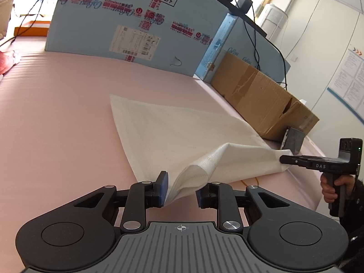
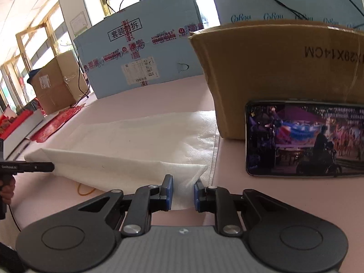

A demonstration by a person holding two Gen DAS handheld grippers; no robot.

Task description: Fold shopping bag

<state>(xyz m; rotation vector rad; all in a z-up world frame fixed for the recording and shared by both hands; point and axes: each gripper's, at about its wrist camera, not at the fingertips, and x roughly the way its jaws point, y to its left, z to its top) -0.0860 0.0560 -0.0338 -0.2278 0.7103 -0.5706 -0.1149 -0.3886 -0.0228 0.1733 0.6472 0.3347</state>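
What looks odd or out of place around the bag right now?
A phone leans against the brown box beside the bag, playing a video. An orange band lies loose on the table by the bag's near edge. The bag itself looks undamaged.

My pink table (image 1: 56, 104) sits before a blue carton (image 1: 127, 22) and a brown cardboard box (image 2: 273, 68), white walls (image 1: 318, 22) to one side and bright windows (image 2: 34, 45) to the other.

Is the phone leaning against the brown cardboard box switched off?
No, the phone propped against the cardboard box shows a bright, colourful video scene.
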